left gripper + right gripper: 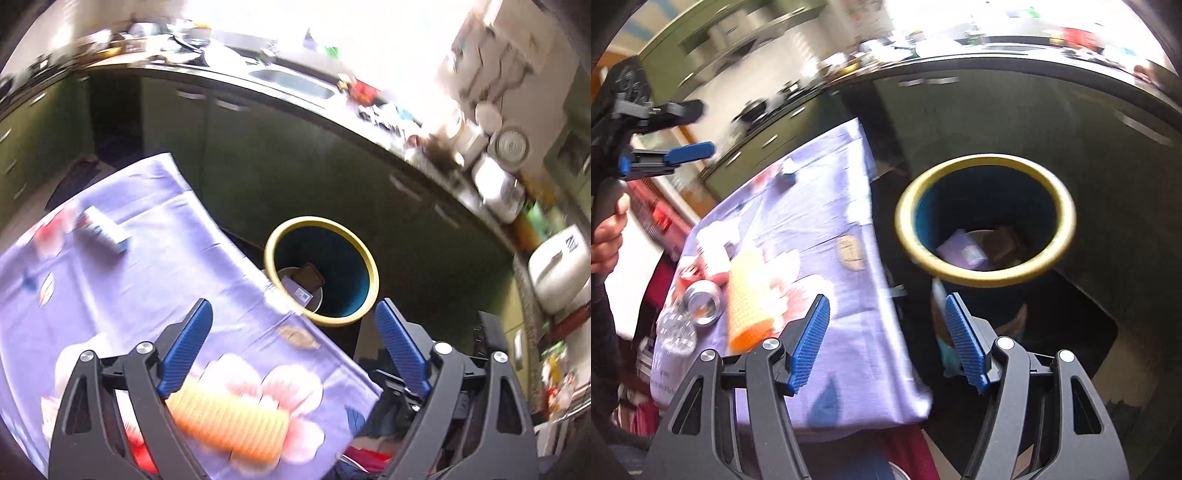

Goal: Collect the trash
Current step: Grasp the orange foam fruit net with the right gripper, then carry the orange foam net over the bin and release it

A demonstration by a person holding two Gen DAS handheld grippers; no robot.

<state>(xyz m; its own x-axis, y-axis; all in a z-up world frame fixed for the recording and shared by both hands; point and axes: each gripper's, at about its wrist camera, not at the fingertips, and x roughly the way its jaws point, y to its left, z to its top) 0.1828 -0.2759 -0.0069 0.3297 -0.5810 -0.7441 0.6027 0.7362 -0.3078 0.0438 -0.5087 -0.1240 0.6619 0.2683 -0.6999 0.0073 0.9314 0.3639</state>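
A round bin with a yellow rim (318,221) and a dark blue inside stands on the floor beside a table under a lilac flowered cloth (147,295). A lilac box (964,251) and brown scraps lie at its bottom. My left gripper (295,332) hangs open over the table edge, nothing between its blue pads. My right gripper (888,332) is open too, near the bin's rim (986,159). A blurred pale and teal scrap (942,317) shows by its right finger; whether it touches I cannot tell. On the cloth lie an orange ribbed tube (748,299), a silver can (701,299) and a clear bottle (674,332).
A white and blue box (105,229) lies far out on the cloth. The left gripper (698,129) and the hand (607,232) holding it show at the right wrist view's left edge. Dark green cabinets and a cluttered counter with a sink (295,83) run behind the bin.
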